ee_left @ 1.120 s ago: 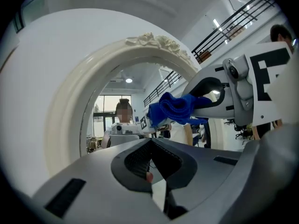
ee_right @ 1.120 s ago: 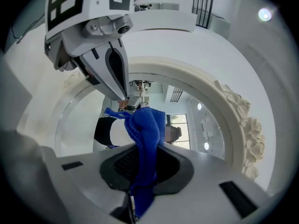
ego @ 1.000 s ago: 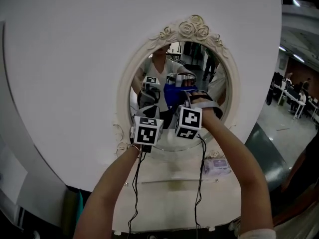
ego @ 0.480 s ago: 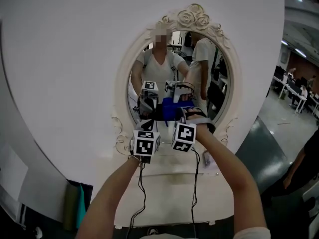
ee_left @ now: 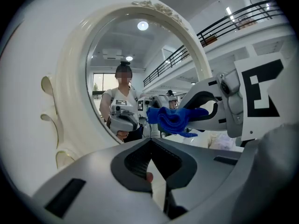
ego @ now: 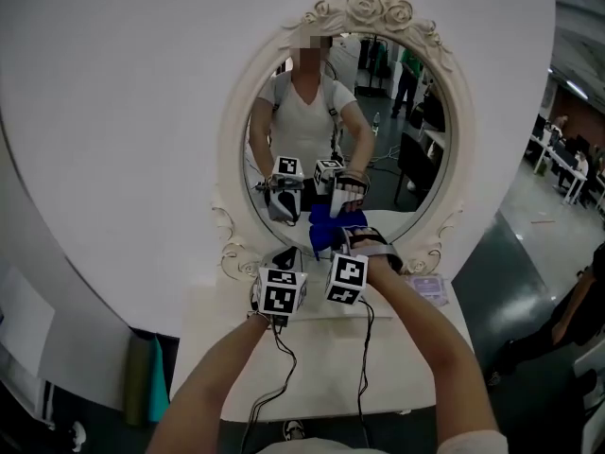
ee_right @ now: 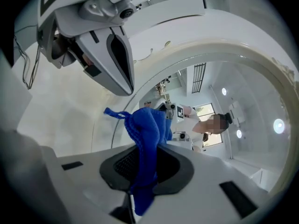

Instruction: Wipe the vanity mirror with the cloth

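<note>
Starting at the left, the round white panel [ego: 113, 112] behind the vanity fills most of the head view. The cream carved frame [ego: 236, 149] of the mirror [ego: 388, 121] stands against it. Below, the white tabletop [ego: 213, 348] runs along the near side.

The left gripper [ego: 285, 257] hovers just in front of the lower left part of the frame. Its own view shows its jaws pressed together with nothing between them. It is apart from the glass and seems to play no part in the wiping.

Just to its right, the blue cloth [ego: 325, 237] sits bunched at the bottom edge of the glass, with its reflection directly above it. It appears to be against the glass or very nearly so, though actual contact cannot be confirmed. The right gripper [ego: 342, 246] has its jaws clamped on the cloth. One fold sticks out past the tips and a tail hangs back between the pads.

Farther right, a small pale packet [ego: 424, 288] lies on the tabletop, well clear of both tools.

As a judgement, the cloth is in hand and brought to the mirror, so the wiping is under way at the lowest part. The glass shows no smears or streaks in any view. How much is already wiped cannot be told, and the middle and upper areas may be left to cover.
</note>
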Demonstrator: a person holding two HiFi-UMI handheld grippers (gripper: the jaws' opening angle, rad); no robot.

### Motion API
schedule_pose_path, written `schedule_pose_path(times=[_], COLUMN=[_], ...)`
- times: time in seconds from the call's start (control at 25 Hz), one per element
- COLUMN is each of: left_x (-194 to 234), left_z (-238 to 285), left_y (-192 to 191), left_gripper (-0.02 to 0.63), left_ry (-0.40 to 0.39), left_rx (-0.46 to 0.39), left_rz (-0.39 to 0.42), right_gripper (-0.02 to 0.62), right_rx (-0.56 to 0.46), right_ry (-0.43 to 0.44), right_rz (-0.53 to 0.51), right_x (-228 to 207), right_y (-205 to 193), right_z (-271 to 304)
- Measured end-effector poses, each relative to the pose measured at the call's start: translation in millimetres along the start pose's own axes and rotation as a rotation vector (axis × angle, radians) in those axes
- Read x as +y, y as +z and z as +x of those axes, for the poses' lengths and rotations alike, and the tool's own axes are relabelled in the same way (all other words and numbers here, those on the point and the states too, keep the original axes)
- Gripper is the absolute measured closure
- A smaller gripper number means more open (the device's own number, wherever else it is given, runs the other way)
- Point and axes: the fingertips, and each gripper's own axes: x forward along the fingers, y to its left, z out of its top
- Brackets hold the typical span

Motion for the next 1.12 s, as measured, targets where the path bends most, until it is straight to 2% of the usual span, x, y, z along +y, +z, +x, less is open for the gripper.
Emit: schedule_pose_path(times=[0.16, 0.6, 1.12], left_x=[-7.8, -6.5, 5.7], left_z=[3.9, 8.9, -0.4], left_y=[-20.9, -69.0, -75.9], left_gripper=[0.603, 0.602, 0.602], left_ry=[-0.014, -0.003, 0.03], left_rx=[0.007, 0.063, 0.06], left_rz=[0.002, -0.061, -0.077], right_gripper=[0.529, 0.529, 0.529], right_rx=[0.003, 0.035, 0.062], right_ry=[0.034, 0.15, 0.202], right_rz=[0.011, 0.034, 0.062], right_x=[20.5, 80.4, 96.5], right_y=[-1.7, -7.9, -8.6], right_z=[8.9, 32.0, 41.1])
